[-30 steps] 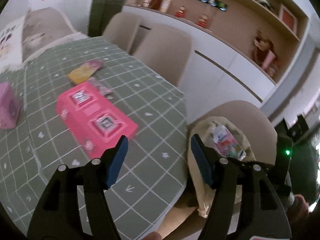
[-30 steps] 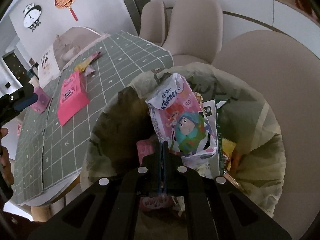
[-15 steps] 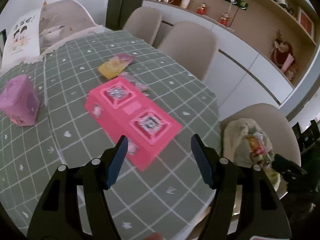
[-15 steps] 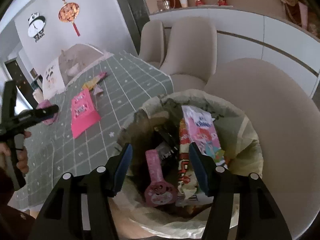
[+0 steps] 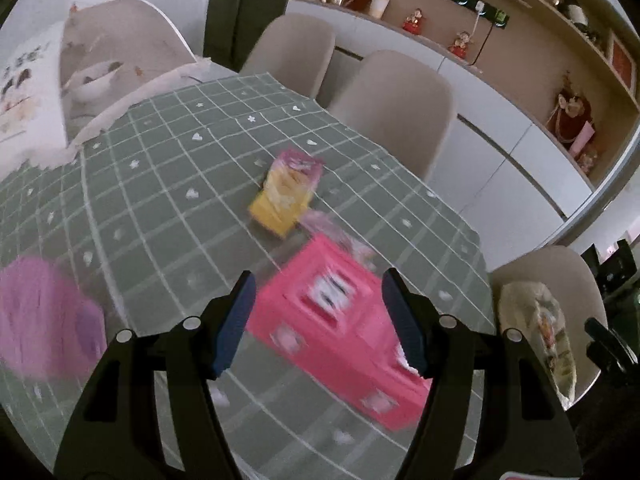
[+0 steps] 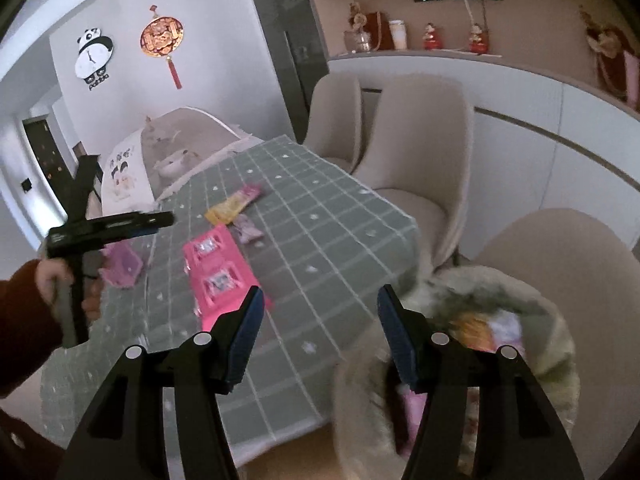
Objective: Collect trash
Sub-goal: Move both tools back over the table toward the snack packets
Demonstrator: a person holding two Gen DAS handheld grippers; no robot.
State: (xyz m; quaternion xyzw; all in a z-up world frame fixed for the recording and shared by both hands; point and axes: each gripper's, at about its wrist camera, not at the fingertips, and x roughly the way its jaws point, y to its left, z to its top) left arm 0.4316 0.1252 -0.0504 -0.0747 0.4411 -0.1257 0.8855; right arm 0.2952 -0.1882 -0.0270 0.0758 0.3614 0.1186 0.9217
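1. Left gripper (image 5: pixel 316 320): jaws wide apart, nothing betw. them. Hangs over the table (image 5: pixel 160 184), pointing down at the pink box (image 5: pixel 340 332); no contact visible. Also seen from right wrist view at left, held by a hand (image 6: pixel 60 284) in a dark red sleeve (image 6: pixel 20 320).
2. Right gripper (image 6: pixel 320 332): jaws apart, empty. Sits betw. table edge and bag (image 6: pixel 520 320).
3. Pink box: flat, lies on table nr its near right corner, blurred in left wrist view. Two window panels on top.
4. Yellow packet (image 5: pixel 284 196): flat on table, beyond the pink box, pink top end (image 5: pixel 300 160) facing far side.
5. Small pale wrapper (image 6: pixel 248 230): on table betw. yellow packet and pink box, just beside both.
6. Purple box (image 5: pixel 44 320): on table, left of pink box, apart from it; blurred.
7. Bag: open, on a chair (image 6: pixel 560 248) right of table; holds wrappers, orange and pink bits visible, detail blurred.
8. Table: green grid cloth w/ small white marks.
9. Chairs (image 5: pixel 400 104): two beige, far right side of table.
10. Shelf (image 6: pixel 420 52): figurines, cup, on far wall.
11. Panda clock (image 6: pixel 94 58) and red hanging ornament (image 6: pixel 162 40): on white wall, far left.
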